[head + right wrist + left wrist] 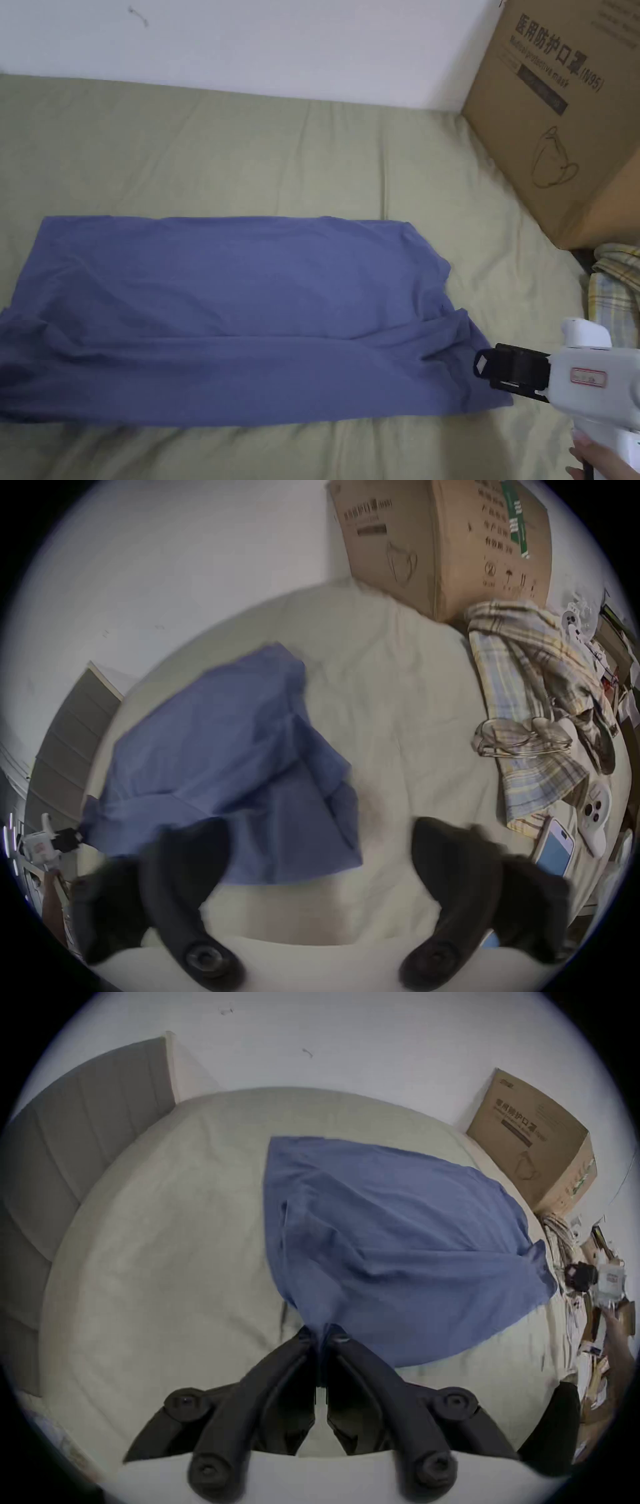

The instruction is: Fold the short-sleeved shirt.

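Observation:
A blue short-sleeved shirt (237,312) lies folded lengthwise into a long band across the pale green bed sheet (250,156). In the left gripper view my left gripper (322,1333) is shut on a bunched corner of the shirt (398,1241), which fans out away from the jaws. The right gripper view shows that left gripper (67,838) far off at the shirt's other end. My right gripper (494,372), white with black jaws, sits at the shirt's right edge. In its own view it (320,833) stands wide open over the shirt's (214,757) near corner, pressing on nothing.
A large cardboard box (562,112) stands at the back right against the wall. A plaid cloth (530,694), eyeglasses (519,739), a white controller (595,812) and a phone (554,850) lie along the bed's right side. A grey headboard (86,1130) rises at the left.

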Demonstrator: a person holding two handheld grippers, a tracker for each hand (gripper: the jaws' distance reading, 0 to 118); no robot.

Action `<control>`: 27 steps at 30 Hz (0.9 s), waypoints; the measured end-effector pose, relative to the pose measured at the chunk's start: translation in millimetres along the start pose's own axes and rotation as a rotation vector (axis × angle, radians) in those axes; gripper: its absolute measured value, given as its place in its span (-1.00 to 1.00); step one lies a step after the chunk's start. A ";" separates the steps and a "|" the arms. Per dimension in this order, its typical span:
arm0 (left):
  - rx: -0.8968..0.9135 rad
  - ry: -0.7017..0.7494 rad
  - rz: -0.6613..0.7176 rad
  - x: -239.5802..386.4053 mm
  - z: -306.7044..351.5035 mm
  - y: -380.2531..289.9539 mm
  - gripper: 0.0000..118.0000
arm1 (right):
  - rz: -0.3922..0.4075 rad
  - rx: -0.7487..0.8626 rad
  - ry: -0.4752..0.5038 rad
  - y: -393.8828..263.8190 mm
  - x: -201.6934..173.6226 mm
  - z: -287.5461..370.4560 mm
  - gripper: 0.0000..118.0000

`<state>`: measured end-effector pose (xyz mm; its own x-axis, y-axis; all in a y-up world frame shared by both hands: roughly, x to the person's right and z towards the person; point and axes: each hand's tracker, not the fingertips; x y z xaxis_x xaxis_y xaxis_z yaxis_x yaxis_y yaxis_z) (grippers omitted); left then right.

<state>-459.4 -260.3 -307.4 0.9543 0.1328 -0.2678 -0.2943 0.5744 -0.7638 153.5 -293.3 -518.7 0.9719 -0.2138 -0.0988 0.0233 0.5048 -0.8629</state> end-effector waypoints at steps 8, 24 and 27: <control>-0.040 -0.010 0.089 -12.0 -5.7 -2.1 -0.95 | 0.160 -0.159 -0.100 -0.4 -2.1 -32.1 0.03; -0.133 -0.081 0.057 -27.0 45.0 -36.2 -0.95 | 0.148 -0.156 0.021 -46.1 10.3 76.2 -0.93; -0.181 -0.101 0.039 -26.7 52.1 -62.0 -0.95 | 0.142 -0.210 0.008 -72.7 17.4 80.3 -0.93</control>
<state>-463.9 -257.4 -222.3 0.9396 0.2374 -0.2464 -0.3273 0.4142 -0.8493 187.5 -266.5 -418.0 0.9600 -0.1605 -0.2294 -0.1631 0.3452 -0.9243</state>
